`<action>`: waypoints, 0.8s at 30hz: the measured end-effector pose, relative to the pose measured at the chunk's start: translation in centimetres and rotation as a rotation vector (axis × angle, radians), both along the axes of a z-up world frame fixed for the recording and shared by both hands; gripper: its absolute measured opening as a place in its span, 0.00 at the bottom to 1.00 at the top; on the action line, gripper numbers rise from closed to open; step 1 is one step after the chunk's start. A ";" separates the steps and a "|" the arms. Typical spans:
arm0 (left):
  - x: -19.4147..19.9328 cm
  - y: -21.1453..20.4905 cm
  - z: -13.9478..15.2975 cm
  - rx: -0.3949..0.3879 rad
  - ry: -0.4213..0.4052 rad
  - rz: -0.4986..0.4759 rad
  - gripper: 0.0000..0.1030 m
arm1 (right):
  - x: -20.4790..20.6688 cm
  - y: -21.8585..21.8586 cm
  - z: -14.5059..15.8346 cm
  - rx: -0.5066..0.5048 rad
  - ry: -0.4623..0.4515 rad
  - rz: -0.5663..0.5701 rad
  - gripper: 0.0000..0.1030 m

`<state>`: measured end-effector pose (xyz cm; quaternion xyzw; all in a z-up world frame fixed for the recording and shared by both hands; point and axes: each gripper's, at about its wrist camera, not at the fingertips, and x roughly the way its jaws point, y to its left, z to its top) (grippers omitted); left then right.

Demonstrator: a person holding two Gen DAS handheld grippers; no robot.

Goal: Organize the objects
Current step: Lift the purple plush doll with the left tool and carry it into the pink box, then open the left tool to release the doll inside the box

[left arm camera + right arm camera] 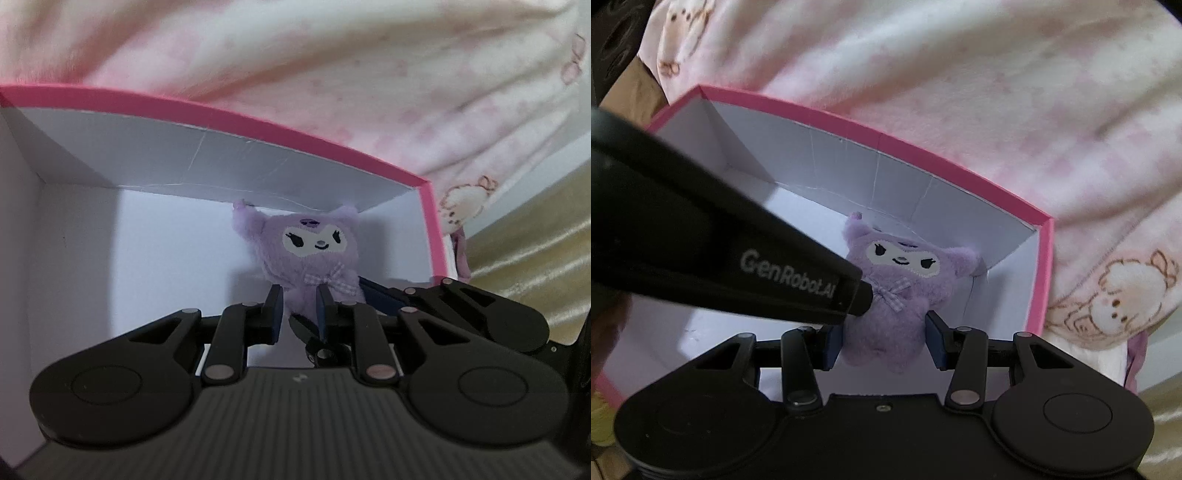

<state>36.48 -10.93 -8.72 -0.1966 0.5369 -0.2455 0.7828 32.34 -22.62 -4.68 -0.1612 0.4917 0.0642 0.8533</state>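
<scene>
A purple plush toy (314, 254) with a white face and a checked bow hangs upright inside a pink box (258, 123) with white inner walls, near its far right corner. My left gripper (299, 310) is shut on the toy's lower part. In the right wrist view my right gripper (884, 345) is shut on the plush toy (901, 280), its blue pads pressing on both sides of the body. The left gripper's black fingers (846, 291) come in from the left and meet the toy at its bow. The pink box (923, 147) surrounds both grippers.
Pink and white fabric (369, 74) printed with cartoon animals lies bunched behind and right of the box. Golden satin cloth (535, 240) shows at the right. The box's left half holds only bare white floor (166, 258).
</scene>
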 end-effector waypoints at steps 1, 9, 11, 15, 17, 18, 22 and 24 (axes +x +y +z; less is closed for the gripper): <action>0.2 0.0 -0.4 -0.001 0.016 0.006 0.16 | 0.3 -0.1 -0.3 0.006 0.013 -0.003 0.49; 0.5 -1.1 -1.7 0.084 0.043 0.011 0.13 | -0.6 -0.4 -0.5 0.044 0.043 0.053 0.52; 0.3 -1.6 -2.0 0.077 0.060 -0.006 0.13 | -2.2 -0.6 0.5 0.064 0.020 0.085 0.52; 0.1 -3.0 -2.1 0.097 0.062 -0.026 0.09 | -4.6 -1.3 1.6 0.059 -0.025 0.123 0.47; 0.0 -4.0 -1.7 0.120 0.028 -0.034 0.08 | -5.2 -1.8 1.8 0.055 -0.046 0.129 0.38; 0.0 -4.5 -1.5 0.127 0.016 -0.036 0.07 | -5.3 -2.1 1.8 0.056 -0.050 0.122 0.36; -0.3 -5.4 -1.3 0.099 0.032 -0.062 0.07 | -5.7 -3.6 2.0 0.104 -0.094 0.070 0.30; -1.0 -5.2 -0.6 0.131 -0.002 -0.062 0.09 | -6.3 -4.1 2.3 0.153 -0.119 0.064 0.31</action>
